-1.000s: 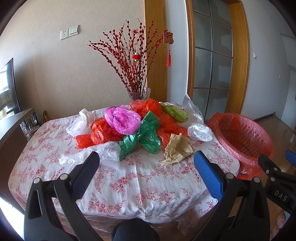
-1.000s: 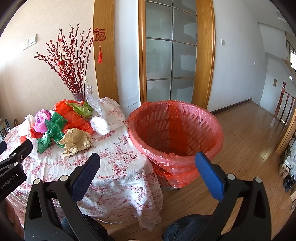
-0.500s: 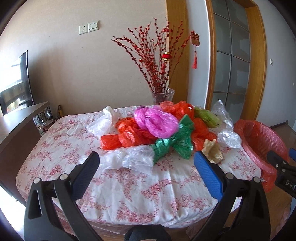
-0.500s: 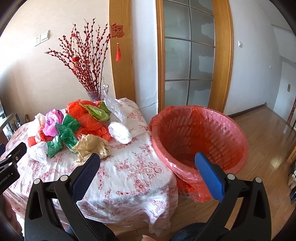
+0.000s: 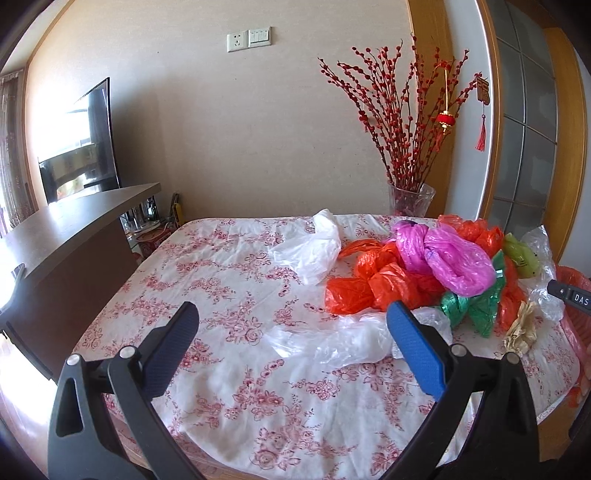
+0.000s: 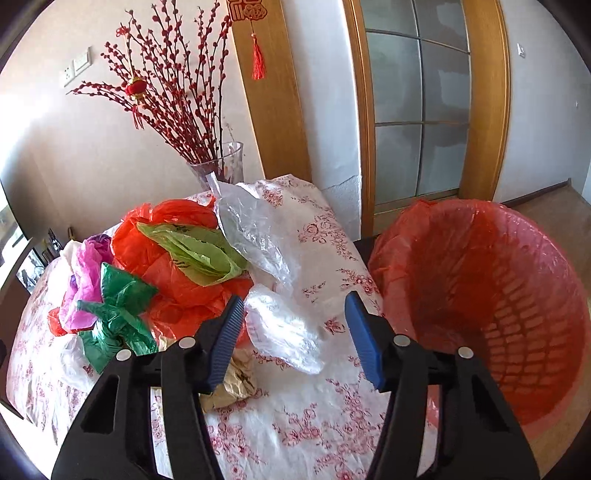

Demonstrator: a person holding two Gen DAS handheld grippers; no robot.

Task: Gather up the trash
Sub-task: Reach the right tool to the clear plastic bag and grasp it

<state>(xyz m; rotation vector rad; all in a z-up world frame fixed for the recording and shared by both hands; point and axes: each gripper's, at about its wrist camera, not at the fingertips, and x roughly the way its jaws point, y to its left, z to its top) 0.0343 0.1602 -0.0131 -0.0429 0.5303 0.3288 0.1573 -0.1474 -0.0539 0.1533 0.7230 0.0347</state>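
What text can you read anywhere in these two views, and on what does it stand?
"DAS": white letters, cut off by the frame edge, on the black right tongs body.
"福": red hanging wall ornament with tassel, partly cropped.
Dark print on the light green plastic bag: too crumpled to read.

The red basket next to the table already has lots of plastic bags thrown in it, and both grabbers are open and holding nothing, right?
Not quite. The right wrist view shows the red basket with only its red liner inside; no bags are in it yet. The plastic bags all lie on the table. The rest holds: the left gripper and right gripper are open and empty.
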